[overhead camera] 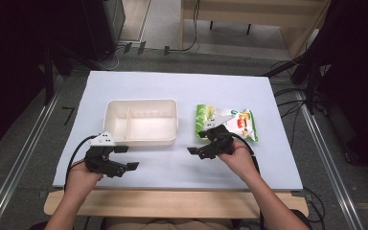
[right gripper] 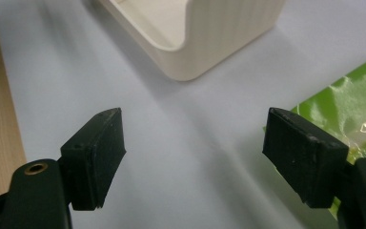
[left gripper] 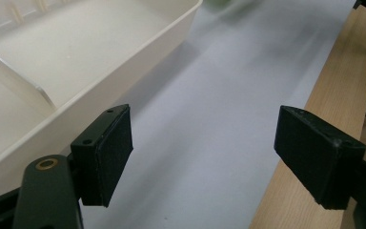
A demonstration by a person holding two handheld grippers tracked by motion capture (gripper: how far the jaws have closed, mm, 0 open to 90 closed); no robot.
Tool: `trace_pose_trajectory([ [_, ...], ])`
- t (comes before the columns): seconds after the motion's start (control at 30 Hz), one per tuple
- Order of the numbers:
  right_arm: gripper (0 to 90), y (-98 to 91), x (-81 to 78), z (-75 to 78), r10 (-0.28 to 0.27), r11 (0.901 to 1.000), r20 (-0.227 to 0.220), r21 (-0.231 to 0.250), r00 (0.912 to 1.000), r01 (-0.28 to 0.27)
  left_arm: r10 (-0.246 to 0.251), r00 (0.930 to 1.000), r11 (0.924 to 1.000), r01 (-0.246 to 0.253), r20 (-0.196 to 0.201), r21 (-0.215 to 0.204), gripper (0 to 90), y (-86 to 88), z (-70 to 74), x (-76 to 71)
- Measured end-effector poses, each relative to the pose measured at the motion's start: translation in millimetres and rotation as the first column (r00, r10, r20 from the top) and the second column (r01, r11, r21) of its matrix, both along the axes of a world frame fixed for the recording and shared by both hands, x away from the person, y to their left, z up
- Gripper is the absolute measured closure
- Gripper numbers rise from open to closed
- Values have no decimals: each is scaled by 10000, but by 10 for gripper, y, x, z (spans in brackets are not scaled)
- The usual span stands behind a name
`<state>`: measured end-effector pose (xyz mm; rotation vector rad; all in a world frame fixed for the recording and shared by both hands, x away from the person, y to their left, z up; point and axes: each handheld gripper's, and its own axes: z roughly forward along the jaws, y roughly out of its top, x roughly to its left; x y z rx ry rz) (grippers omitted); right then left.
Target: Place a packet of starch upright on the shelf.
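Note:
A cream plastic bin [overhead camera: 141,120] with a divider sits on the white table sheet [overhead camera: 177,86]. To its right lies a green snack packet [overhead camera: 226,120]. My left gripper [overhead camera: 127,158] hovers open near the bin's front left corner, and the bin wall [left gripper: 90,90] passes left of its jaws in the left gripper view. My right gripper [overhead camera: 195,143] is open too, low over the sheet between bin and packet. In the right gripper view the bin corner [right gripper: 205,43] lies ahead and the packet's edge [right gripper: 357,105] sits beside the right jaw. Nothing is between either pair of jaws.
The wooden table edge [overhead camera: 172,203] runs along the front under the sheet. Metal rails [overhead camera: 19,158] flank the table on both sides. Cables [overhead camera: 292,91] and dark equipment stand around the back and right.

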<state>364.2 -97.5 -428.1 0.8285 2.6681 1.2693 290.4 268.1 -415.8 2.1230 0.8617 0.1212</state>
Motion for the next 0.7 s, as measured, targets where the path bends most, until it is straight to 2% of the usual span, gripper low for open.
trace_pose_trajectory([
  [0.07,225,-7,-10,7,125,9998,110,130,9999,-126,-32,10000,10000,32,22,47,213,0,-1,0],
  [0.2,239,5,15,-8,-405,9991,-139,71,9991,406,-47,9999,9999,46,111,120,216,7,-2,-1],
  [0.23,272,8,17,-14,-420,9991,-134,37,9990,420,-11,10000,9999,10,82,112,216,7,-3,3],
  [0.33,248,-11,9,0,171,9996,-400,211,9991,-163,48,10000,9998,-48,19,195,217,3,-10,19],
  [0.4,223,-34,10,26,277,9988,-491,407,9984,-257,41,10000,9998,-42,32,201,221,-2,-3,29],
  [0.57,274,-85,-3,54,6,9985,-317,550,9995,11,-24,10000,9999,23,47,130,221,-18,-1,50],
  [0.63,360,-107,-23,53,-33,9989,-426,465,9991,53,-116,9999,9998,115,56,172,221,-27,1,50],
  [0.7,364,-125,-32,56,-70,9989,-303,464,9995,84,-118,9999,9999,118,61,120,222,-26,4,51],
])
